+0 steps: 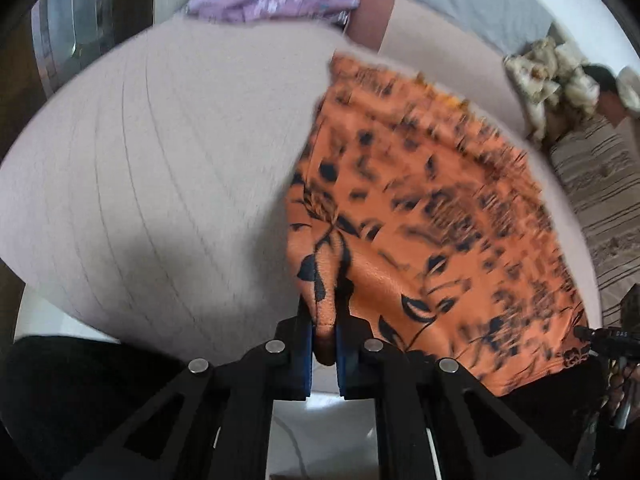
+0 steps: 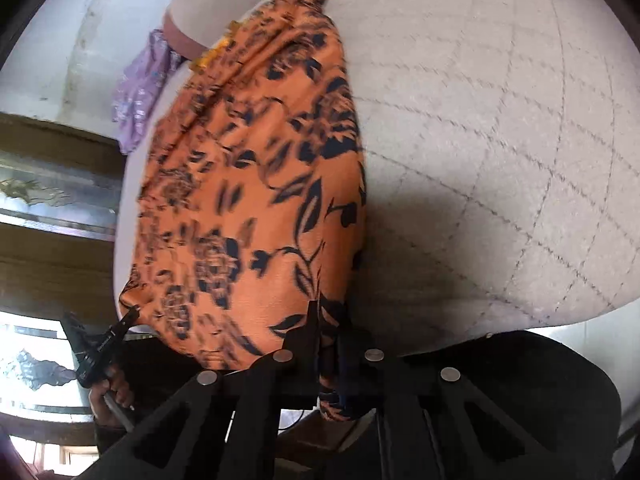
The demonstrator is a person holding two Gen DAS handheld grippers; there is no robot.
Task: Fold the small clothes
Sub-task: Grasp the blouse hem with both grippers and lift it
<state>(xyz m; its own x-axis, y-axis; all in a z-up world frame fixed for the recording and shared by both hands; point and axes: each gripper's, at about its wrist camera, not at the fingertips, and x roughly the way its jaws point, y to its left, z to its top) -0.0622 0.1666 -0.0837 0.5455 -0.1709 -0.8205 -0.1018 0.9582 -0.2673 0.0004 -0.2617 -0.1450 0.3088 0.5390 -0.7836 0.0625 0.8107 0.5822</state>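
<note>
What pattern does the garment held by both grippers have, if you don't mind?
The garment is orange with a dark navy floral print, clearest in the right wrist view.

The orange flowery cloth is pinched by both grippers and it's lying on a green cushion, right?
Not quite. The orange floral cloth is pinched by both the left gripper and the right gripper, but the quilted cushion under it is pale beige, not green. The right wrist view shows the color and the stitched lines clearly.
</note>
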